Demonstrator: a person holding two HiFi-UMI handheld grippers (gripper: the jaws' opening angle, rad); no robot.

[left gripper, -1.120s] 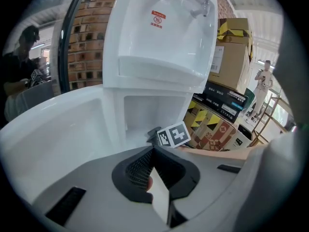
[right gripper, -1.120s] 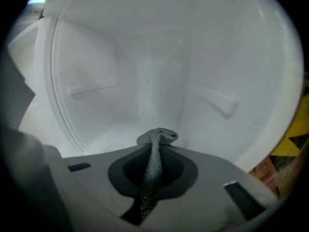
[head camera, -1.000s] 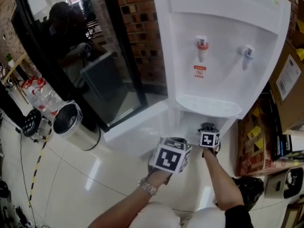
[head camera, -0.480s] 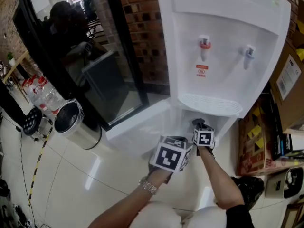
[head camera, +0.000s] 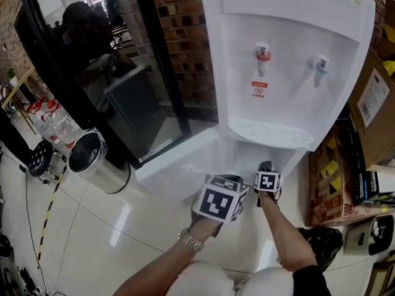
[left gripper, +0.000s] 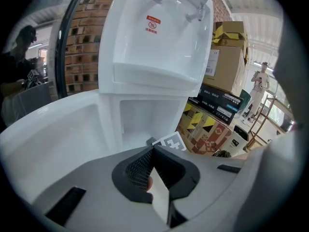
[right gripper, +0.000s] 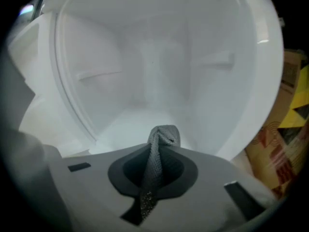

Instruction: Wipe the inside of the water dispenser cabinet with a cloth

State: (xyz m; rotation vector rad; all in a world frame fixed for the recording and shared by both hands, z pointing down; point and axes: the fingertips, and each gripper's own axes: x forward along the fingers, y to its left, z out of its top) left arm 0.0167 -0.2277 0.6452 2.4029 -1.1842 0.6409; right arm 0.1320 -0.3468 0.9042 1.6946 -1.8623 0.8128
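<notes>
While my right gripper (right gripper: 155, 170) pinches the grey cloth (right gripper: 163, 137), lower centre at the cabinet (right gripper: 145, 71) mouth, I judge it limp and light, best held by its bunched fold. My left gripper (left gripper: 155, 175) is closed, empty.

Cabinet (head camera: 242, 155) sits under the dispenser's (head camera: 290, 17) taps (head camera: 262, 59), with its door (head camera: 179, 159) swung out left. Bin (head camera: 89, 159) is further left on the floor (head camera: 92, 233), boxes (head camera: 373, 100) on the right. Left claw (head camera: 231, 182) is just beside the right claw (head camera: 266, 166) at the cabinet mouth.
</notes>
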